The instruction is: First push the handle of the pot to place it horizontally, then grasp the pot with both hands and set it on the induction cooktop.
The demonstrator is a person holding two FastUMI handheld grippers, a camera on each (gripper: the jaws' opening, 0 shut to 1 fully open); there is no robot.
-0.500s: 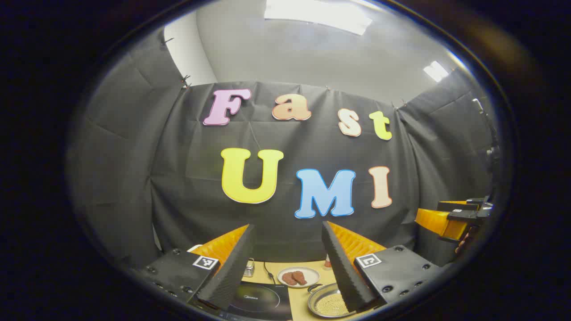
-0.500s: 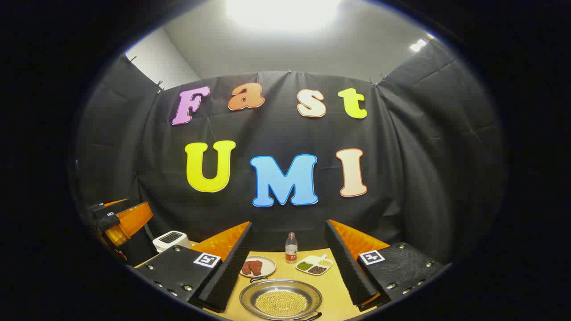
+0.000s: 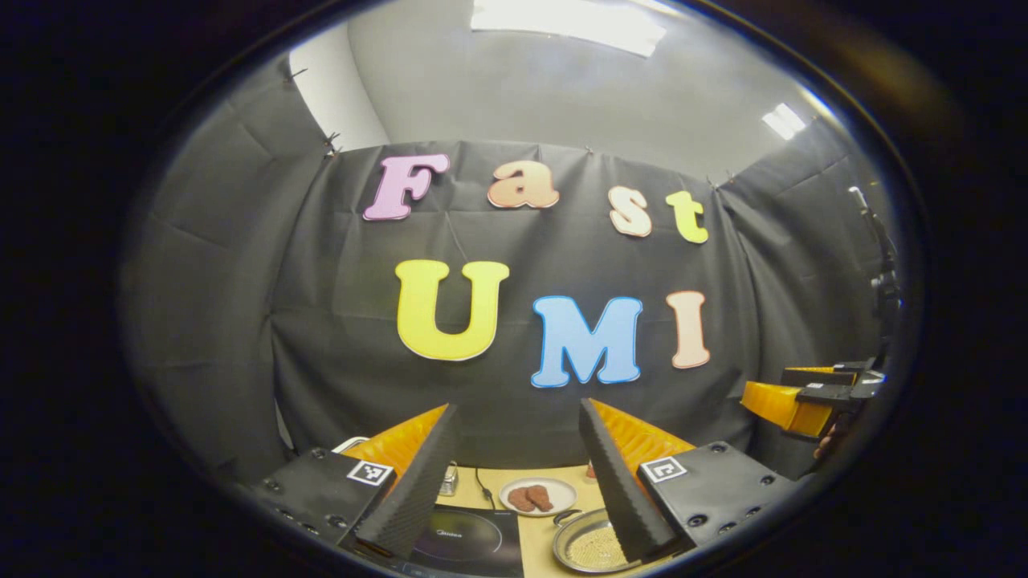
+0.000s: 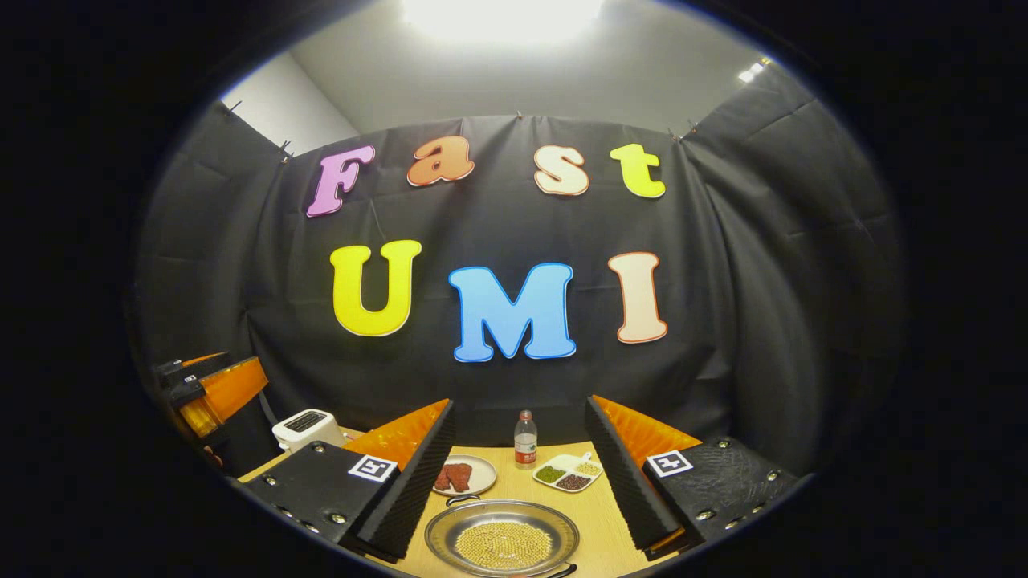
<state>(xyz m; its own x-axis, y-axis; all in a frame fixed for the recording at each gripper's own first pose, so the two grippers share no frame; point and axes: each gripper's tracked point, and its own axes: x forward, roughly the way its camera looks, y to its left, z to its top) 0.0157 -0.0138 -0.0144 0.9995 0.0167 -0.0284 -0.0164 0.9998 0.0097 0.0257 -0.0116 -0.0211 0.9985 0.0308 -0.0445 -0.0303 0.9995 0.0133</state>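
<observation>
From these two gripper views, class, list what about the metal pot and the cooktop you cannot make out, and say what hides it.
- Round metal pot of yellow beads, left gripper view: its right side is hidden behind the left claw's finger.
- Same pot, right gripper view: its near handle is cut off at the bottom edge.
- Flat black induction cooktop, left gripper view: its front edge is cut off, and its controls are too small to tell.

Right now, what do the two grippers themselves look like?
Each tool, left and right, has two wedge-shaped ribbed fingers on black blocks with visible screws. Every block carries a small square black-and-white marker. Seen from the right gripper view, the left tool's housing is black with orange panels.
</observation>
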